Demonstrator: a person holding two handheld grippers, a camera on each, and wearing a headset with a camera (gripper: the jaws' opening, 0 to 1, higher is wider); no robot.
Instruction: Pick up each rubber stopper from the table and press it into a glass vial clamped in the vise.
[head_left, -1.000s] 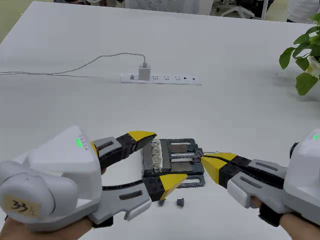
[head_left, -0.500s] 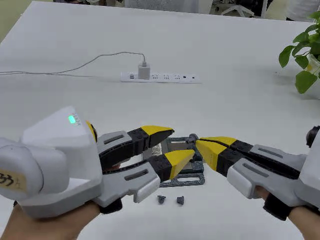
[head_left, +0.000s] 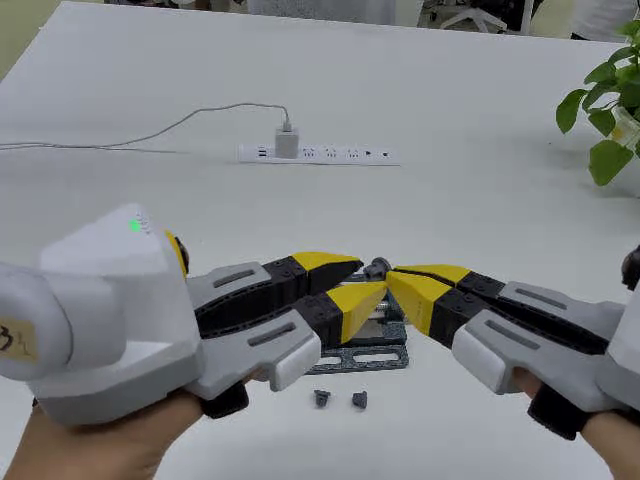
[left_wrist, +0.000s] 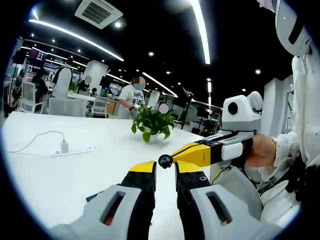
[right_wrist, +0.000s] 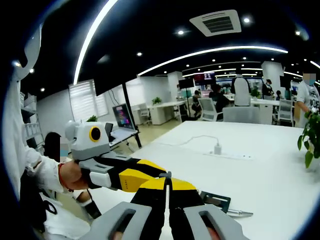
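Both grippers hover tip to tip above the dark vise (head_left: 375, 352), whose vials are hidden behind the jaws. My left gripper (head_left: 365, 277) (left_wrist: 165, 169) has its jaws drawn together to a narrow slit with nothing between them. My right gripper (head_left: 393, 277) (right_wrist: 167, 181) is shut. A small dark knob (head_left: 378, 266) (left_wrist: 165, 161) shows at the meeting tips; I cannot tell whether it is held or belongs to the vise. Two dark rubber stoppers (head_left: 321, 398) (head_left: 358, 400) lie on the table in front of the vise. The vise (right_wrist: 216, 201) sits low behind the right jaws.
A white power strip (head_left: 320, 155) with a plugged charger and a cable lies across the middle of the white table (head_left: 480, 200). A potted plant (head_left: 608, 110) stands at the far right edge. People and chairs are in the room behind.
My left gripper lifted off the vise and closed from wide open to almost shut. My right gripper rose and moved left to meet it. The stoppers stayed put.
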